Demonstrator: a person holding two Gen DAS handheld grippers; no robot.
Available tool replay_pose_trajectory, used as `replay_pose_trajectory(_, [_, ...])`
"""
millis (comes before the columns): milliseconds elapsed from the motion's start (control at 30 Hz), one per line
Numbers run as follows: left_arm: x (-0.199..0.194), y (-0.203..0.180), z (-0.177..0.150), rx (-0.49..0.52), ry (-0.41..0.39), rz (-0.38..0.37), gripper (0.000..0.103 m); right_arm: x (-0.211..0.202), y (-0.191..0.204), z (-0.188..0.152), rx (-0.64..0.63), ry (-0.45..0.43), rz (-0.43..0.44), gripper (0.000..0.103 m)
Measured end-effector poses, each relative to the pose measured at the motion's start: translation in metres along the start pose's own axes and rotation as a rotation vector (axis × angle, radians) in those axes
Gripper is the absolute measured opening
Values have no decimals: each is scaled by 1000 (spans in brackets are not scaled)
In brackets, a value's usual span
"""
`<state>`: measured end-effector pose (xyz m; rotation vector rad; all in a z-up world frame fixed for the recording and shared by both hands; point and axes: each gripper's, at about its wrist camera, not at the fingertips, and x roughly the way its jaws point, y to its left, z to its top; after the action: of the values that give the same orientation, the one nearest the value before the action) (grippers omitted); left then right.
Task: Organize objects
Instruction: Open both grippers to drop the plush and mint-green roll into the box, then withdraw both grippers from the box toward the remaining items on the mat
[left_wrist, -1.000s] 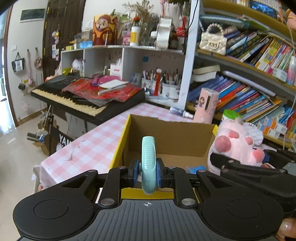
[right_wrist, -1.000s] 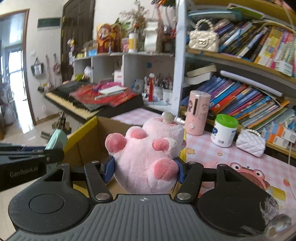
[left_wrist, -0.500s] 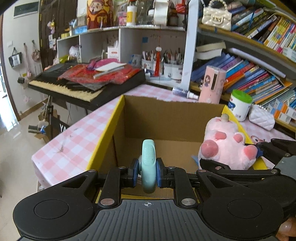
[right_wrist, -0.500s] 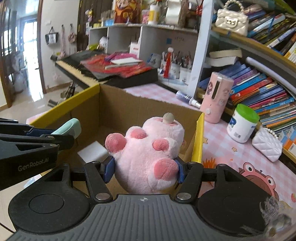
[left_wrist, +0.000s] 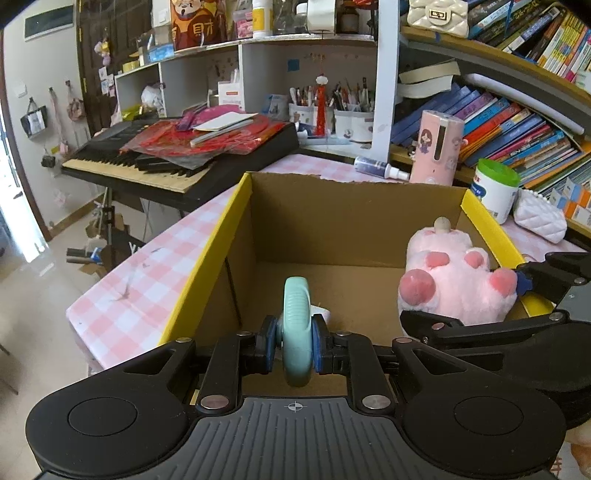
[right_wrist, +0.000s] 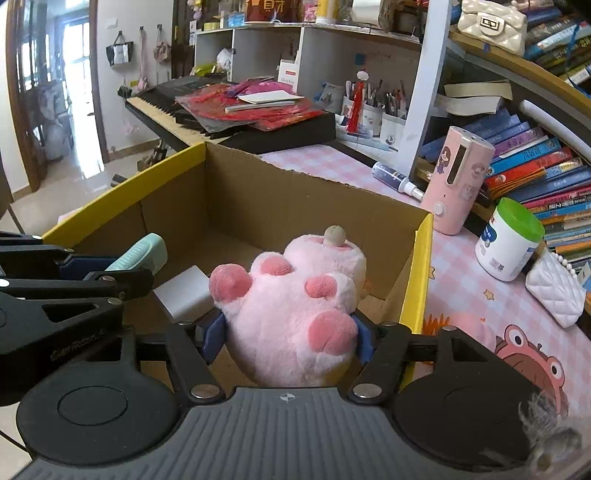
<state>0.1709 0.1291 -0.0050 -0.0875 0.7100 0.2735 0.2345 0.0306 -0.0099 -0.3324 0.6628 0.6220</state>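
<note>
My left gripper (left_wrist: 294, 345) is shut on a flat mint-green ridged object (left_wrist: 296, 325) and holds it over the near side of an open cardboard box (left_wrist: 354, 221) with yellow rims. My right gripper (right_wrist: 286, 334) is shut on a pink plush paw toy (right_wrist: 295, 299) and holds it over the box's right side. The toy also shows in the left wrist view (left_wrist: 454, 280). The green object also shows in the right wrist view (right_wrist: 142, 253), where the left gripper (right_wrist: 74, 273) sits at the left. A white block (right_wrist: 184, 291) lies on the box floor.
The box stands on a pink checked tablecloth (left_wrist: 147, 280). Behind it are a pink cylinder device (left_wrist: 436, 147), a green-lidded white jar (left_wrist: 495, 190), a spray bottle (left_wrist: 380, 166), a white quilted purse (left_wrist: 541, 221) and bookshelves (left_wrist: 517, 122). A keyboard piano (left_wrist: 177, 158) stands at the left.
Both grippers have moved forward and down over the box with their objects still held; the box interior and its floor now show more fully.
</note>
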Motion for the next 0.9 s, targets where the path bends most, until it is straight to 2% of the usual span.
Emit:
replay_pose_trajectory(167, [-2, 3, 0, -5, -8, -7, 23, 2, 0, 1, -2, 7, -14, 66])
replay_pose_trajectory(267, [-8, 6, -1, -18, -25, 2, 31, -2, 1, 0, 15, -3, -26, 67])
replay_pose_trajectory(367, [-15, 12, -1, -46, -48, 9, 46, -9, 1, -1, 35, -20, -45, 68])
replay_pose_trajectory(433, [-21, 16, -2, -64, -67, 21, 63, -15, 1, -2, 47, -35, -63, 69])
replay_pose_trajectory(600, [-39, 22, -6, -100, -122, -5, 71, -40, 6, -7, 63, -110, -123, 74])
replay_pose_trajectory(700, [-53, 24, -9, -110, -164, 13, 85, -59, 12, -11, 64, -164, -174, 78])
replay_pose_trajectory(800, [-67, 28, -15, -115, -204, -1, 88, -75, 15, -17, 86, -206, -201, 81])
replay_pose_trajectory(900, [-76, 30, -23, -110, -208, -8, 88, -89, 21, -25, 110, -223, -220, 81])
